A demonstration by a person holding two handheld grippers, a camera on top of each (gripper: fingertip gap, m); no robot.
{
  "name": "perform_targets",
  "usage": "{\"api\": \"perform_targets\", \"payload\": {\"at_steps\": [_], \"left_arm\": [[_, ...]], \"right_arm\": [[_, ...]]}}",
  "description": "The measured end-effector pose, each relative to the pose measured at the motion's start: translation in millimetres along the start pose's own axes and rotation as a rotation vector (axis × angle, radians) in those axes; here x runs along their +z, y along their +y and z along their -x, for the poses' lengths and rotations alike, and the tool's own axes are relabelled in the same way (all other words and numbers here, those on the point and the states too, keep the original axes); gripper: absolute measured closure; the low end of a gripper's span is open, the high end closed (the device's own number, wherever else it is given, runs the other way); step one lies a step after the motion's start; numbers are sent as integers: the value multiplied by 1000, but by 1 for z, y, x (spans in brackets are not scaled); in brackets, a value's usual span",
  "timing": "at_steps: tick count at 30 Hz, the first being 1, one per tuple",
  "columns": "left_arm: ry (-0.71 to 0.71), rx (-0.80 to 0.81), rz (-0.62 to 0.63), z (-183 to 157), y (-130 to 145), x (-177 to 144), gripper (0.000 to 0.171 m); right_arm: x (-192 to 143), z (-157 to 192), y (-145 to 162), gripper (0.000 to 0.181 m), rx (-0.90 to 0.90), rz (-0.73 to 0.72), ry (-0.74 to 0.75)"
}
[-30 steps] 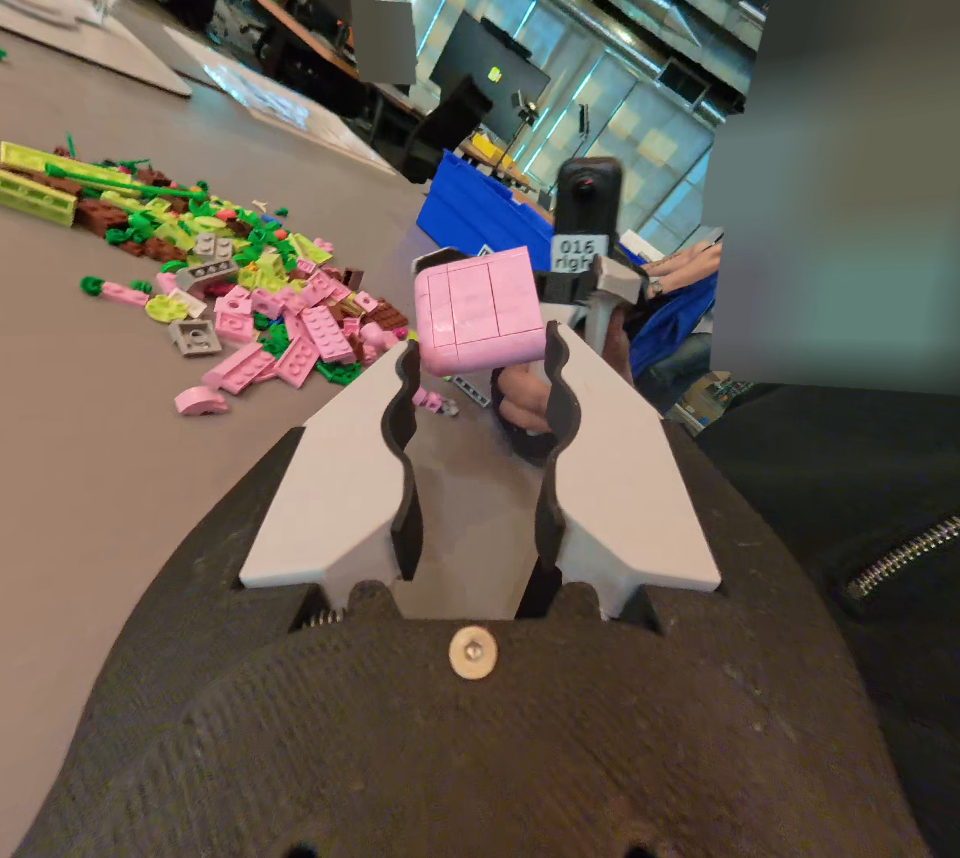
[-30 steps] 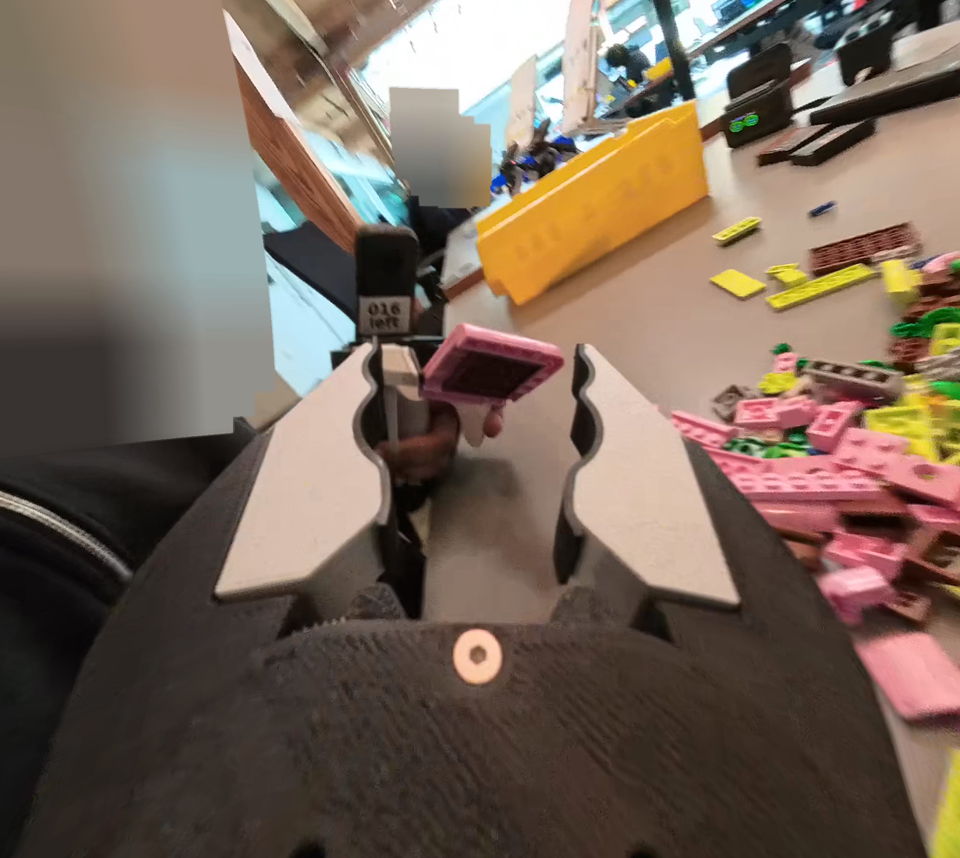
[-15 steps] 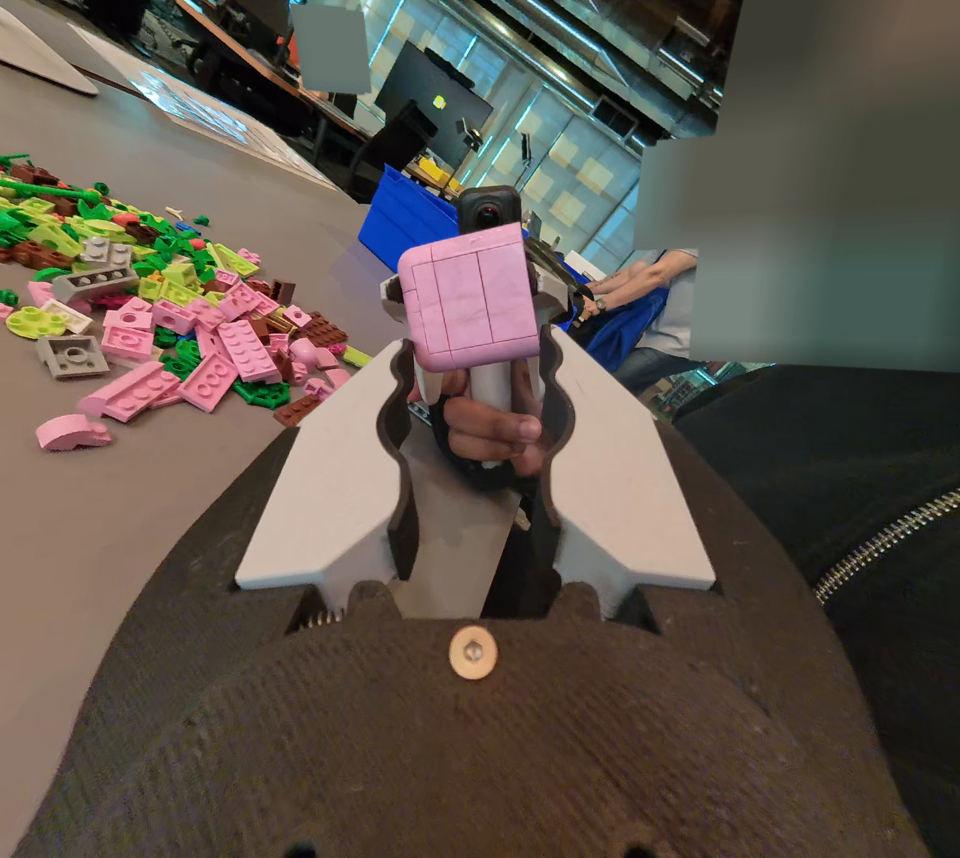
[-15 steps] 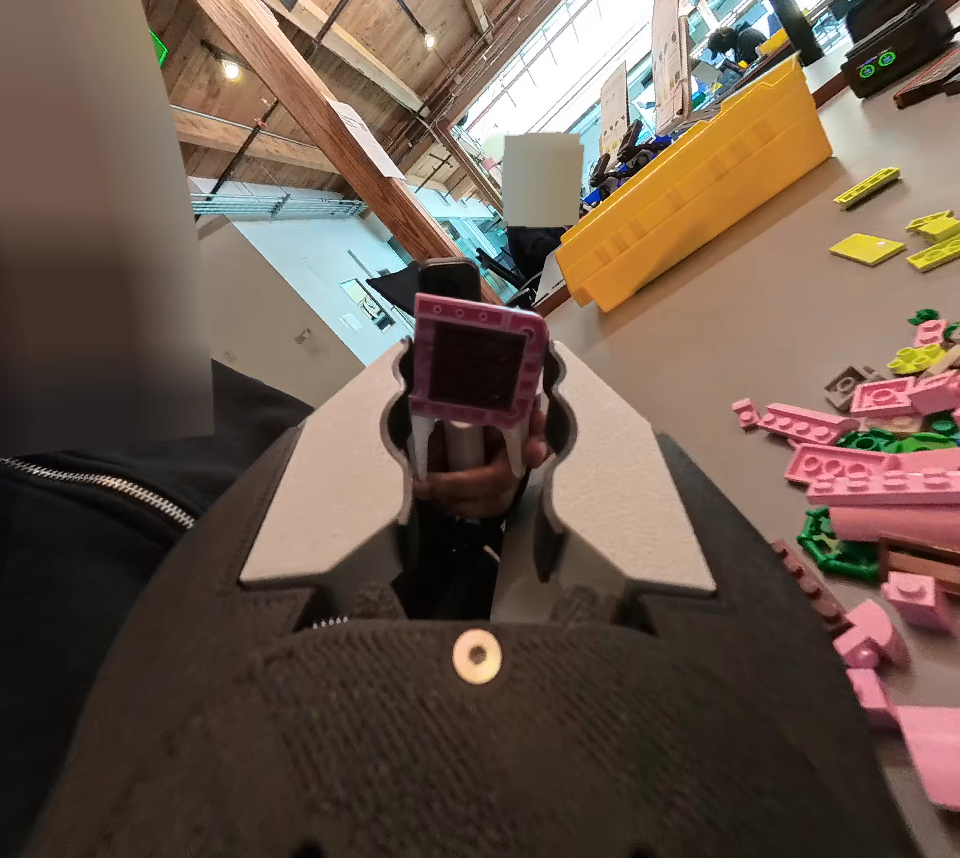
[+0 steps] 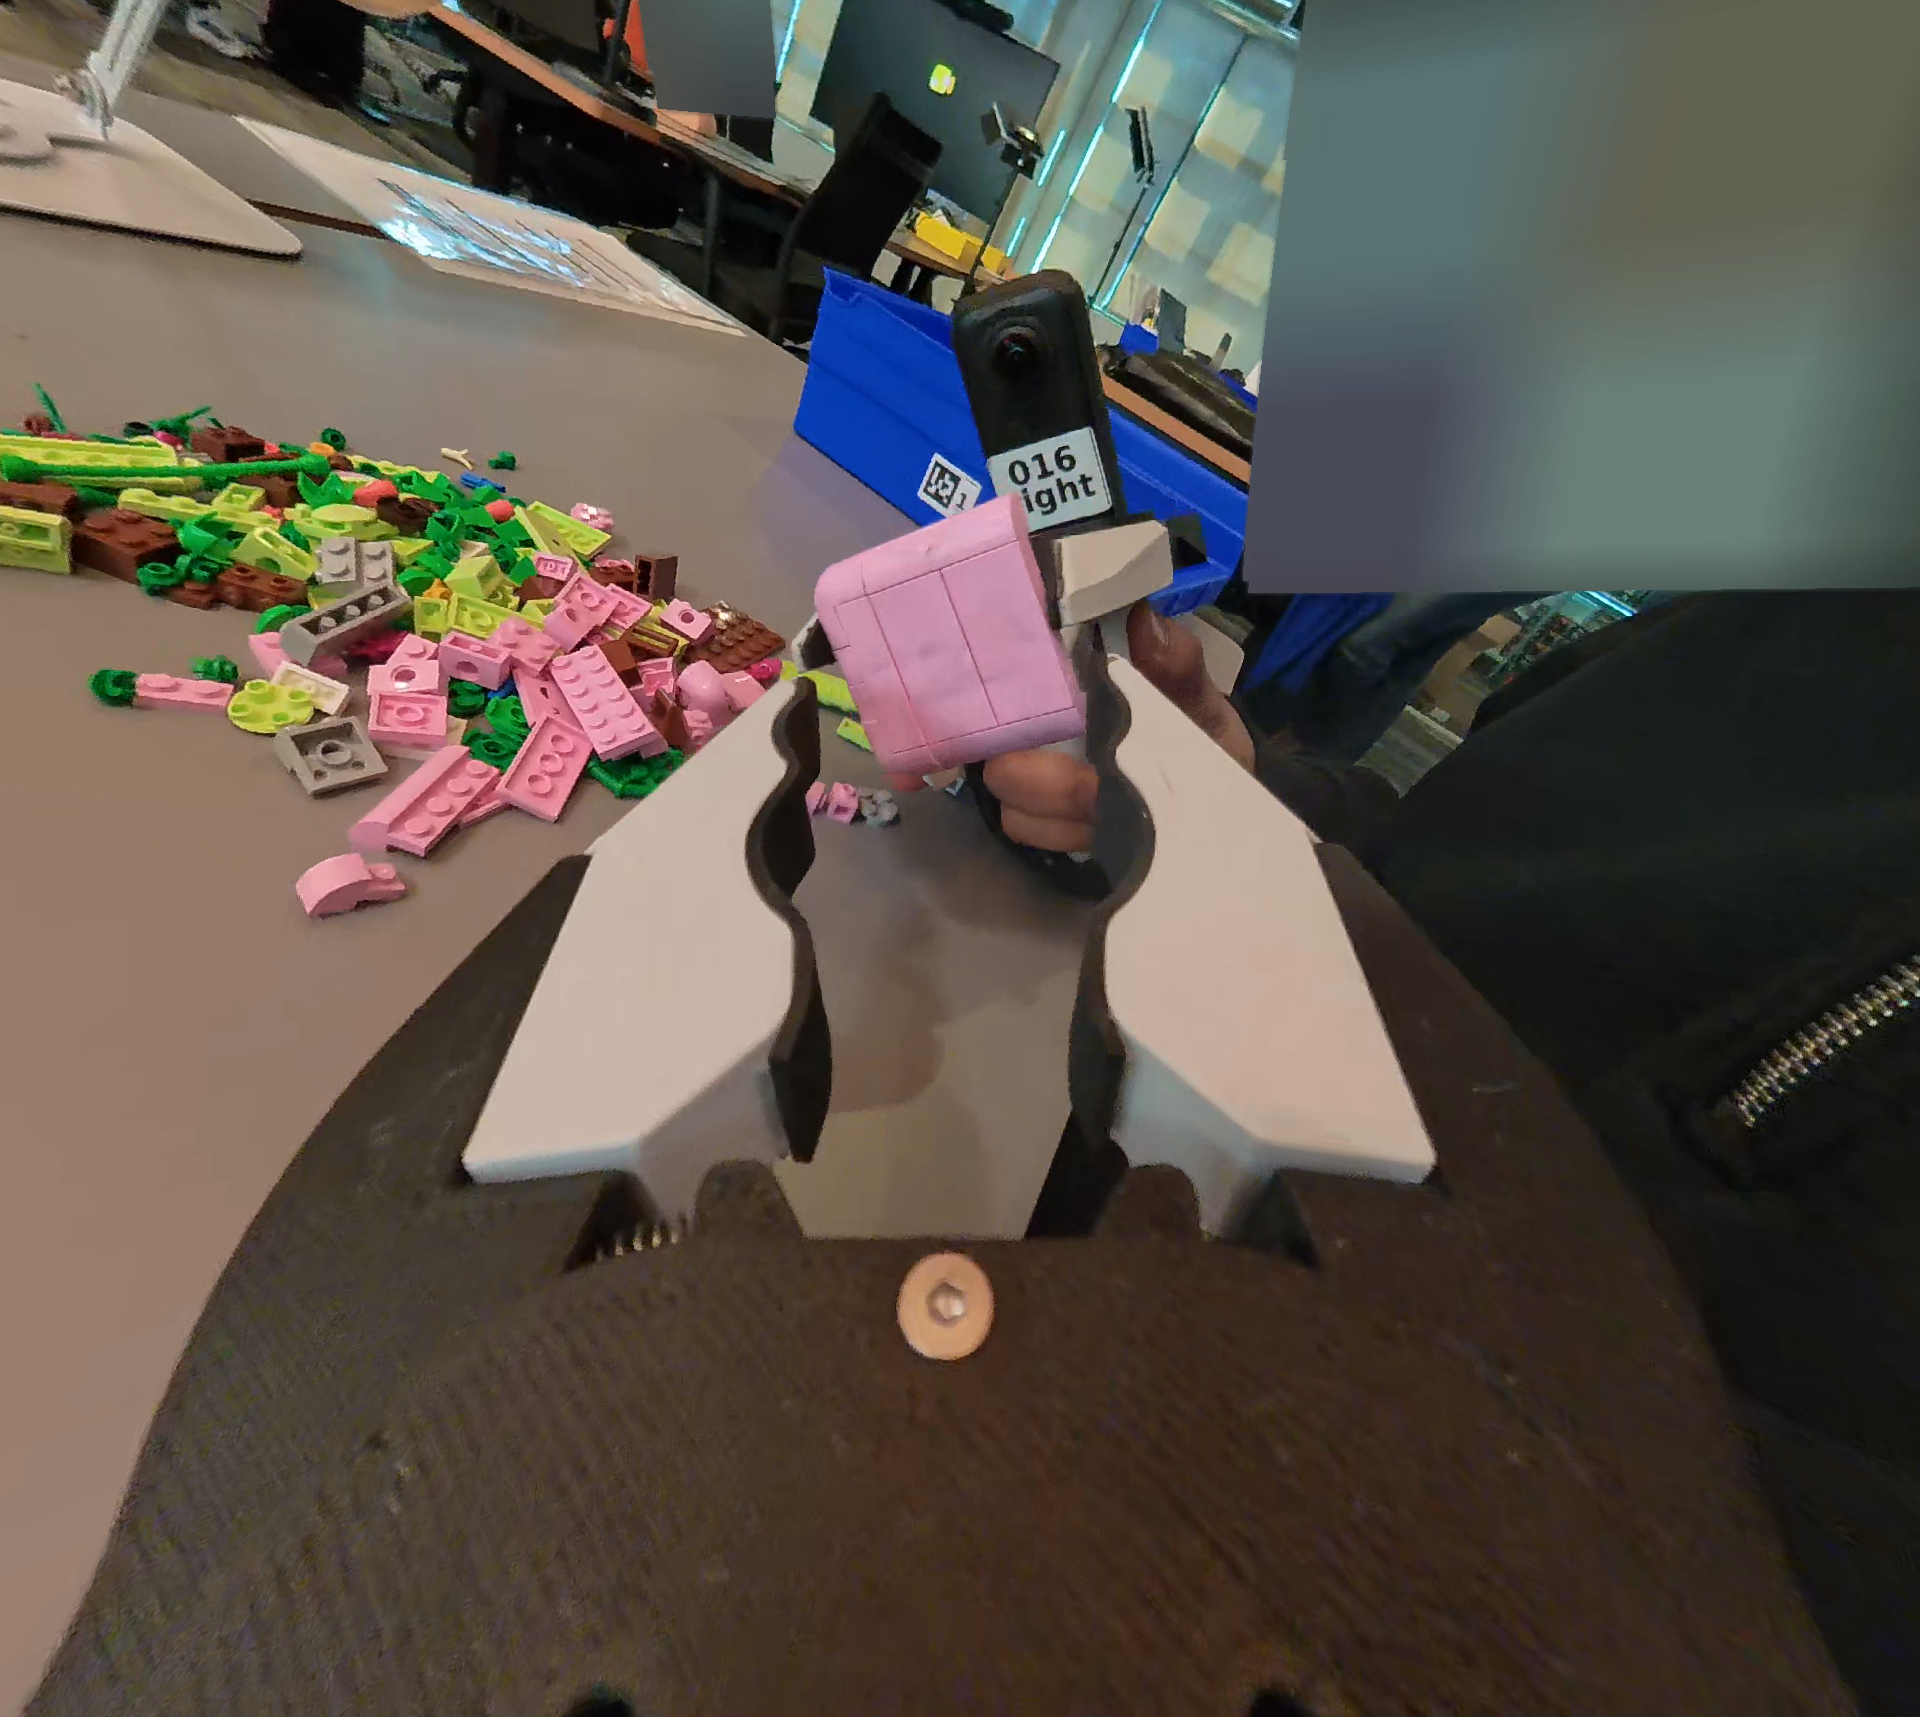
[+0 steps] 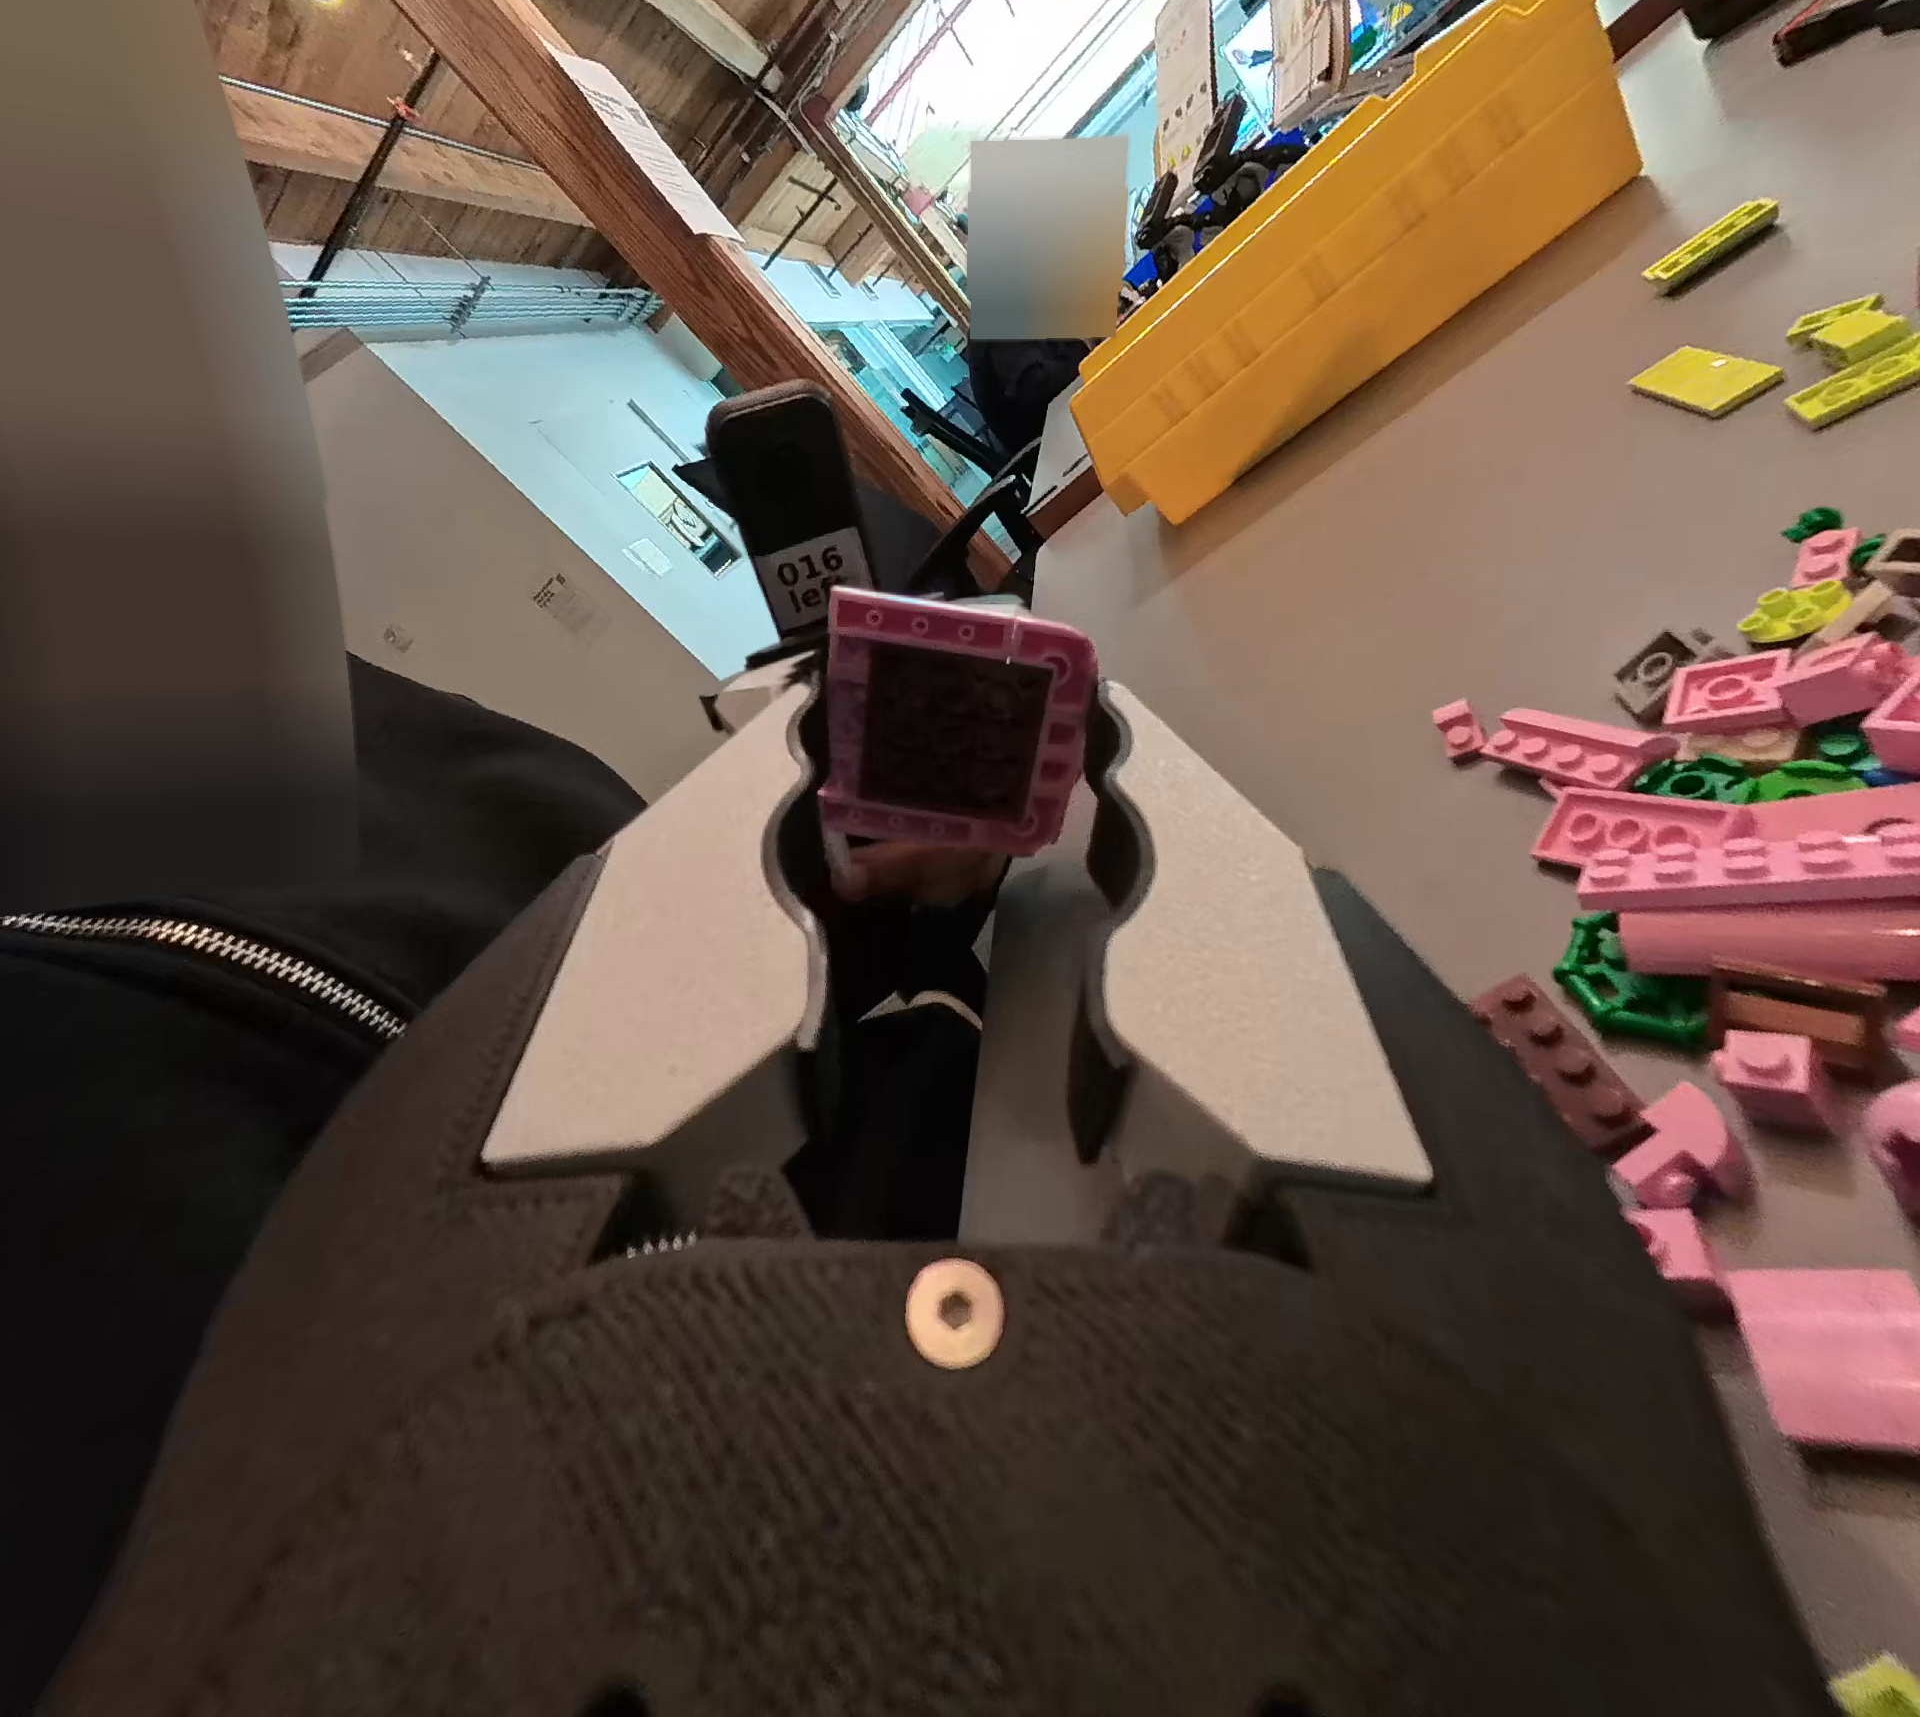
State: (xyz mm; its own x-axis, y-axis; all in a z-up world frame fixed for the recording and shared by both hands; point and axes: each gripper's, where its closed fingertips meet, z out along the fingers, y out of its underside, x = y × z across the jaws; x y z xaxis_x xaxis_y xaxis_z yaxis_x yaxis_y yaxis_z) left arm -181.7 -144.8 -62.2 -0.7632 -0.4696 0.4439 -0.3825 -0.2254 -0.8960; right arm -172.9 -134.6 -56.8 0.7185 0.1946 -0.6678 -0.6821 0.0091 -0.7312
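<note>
A pink square brick assembly (image 5: 951, 633) with a smooth tiled face and a dark recess on its other side (image 6: 951, 722) is held in the air between both grippers. My right gripper (image 6: 951, 711) is shut on it at the fingertips. My left gripper (image 5: 951, 691) faces it from the other side with its jaws standing around the assembly. Its left finger (image 5: 795, 732) stands slightly off the pink edge. The right gripper's grey finger (image 5: 1107, 571) and a hand show behind the assembly in the left wrist view.
A heap of pink, green, lime and brown bricks (image 5: 468, 628) lies on the grey table (image 5: 208, 1044), and shows to the right in the right wrist view (image 6: 1766, 836). A blue bin (image 5: 873, 389) and a yellow bin (image 6: 1351, 244) stand at the table's far edges. A person's black jacket (image 5: 1662, 940) is close by.
The right gripper came in from open and closed on the pink assembly that the left gripper held. The left jaws have since widened slightly and the assembly has tilted in the left view.
</note>
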Motion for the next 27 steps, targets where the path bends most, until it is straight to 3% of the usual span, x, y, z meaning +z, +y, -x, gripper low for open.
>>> {"api": "perform_targets", "payload": {"at_steps": [6,14,22,26,27], "left_arm": [[3,-27,20,2,6,1,117],[108,-49,23,-13,6,1,145],[168,-136,-32,-21,-1,0,160],[156,-142,-42,-18,-2,1,162],[142,-134,-41,-17,-2,1,156]], "right_arm": [[-3,1,5,134,9,25,11],[-1,2,10,134,7,52,11],[-4,4,12,134,102,46,-31],[-5,1,11,135,113,45,-16],[-5,1,11,135,114,44,-16]]}}
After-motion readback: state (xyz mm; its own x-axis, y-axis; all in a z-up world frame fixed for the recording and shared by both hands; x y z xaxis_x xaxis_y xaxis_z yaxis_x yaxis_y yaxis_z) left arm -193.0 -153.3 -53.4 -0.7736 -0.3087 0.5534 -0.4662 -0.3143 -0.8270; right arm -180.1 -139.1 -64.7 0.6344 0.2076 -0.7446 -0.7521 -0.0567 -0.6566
